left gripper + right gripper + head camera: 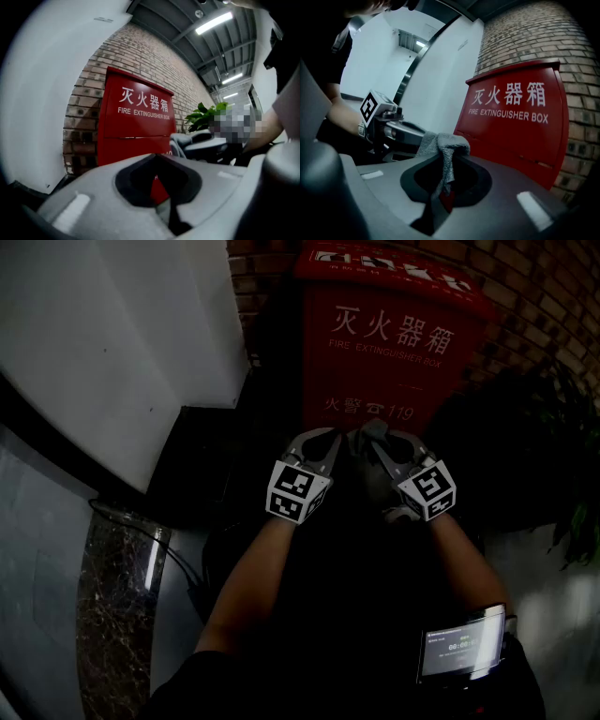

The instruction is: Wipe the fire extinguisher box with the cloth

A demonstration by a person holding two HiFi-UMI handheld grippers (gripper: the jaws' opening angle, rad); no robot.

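The red fire extinguisher box stands against a brick wall, straight ahead of both grippers; it also fills the left gripper view and the right gripper view. A grey cloth hangs bunched from my right gripper, which is shut on it a short way in front of the box's lower front. In the right gripper view the cloth drapes over the right gripper's closed jaws. My left gripper is just left of it, jaws together and holding nothing.
A white wall runs along the left, with a dark low ledge beside the box. A leafy plant stands at the right. A marble edge is at lower left. A small screen sits on the right forearm.
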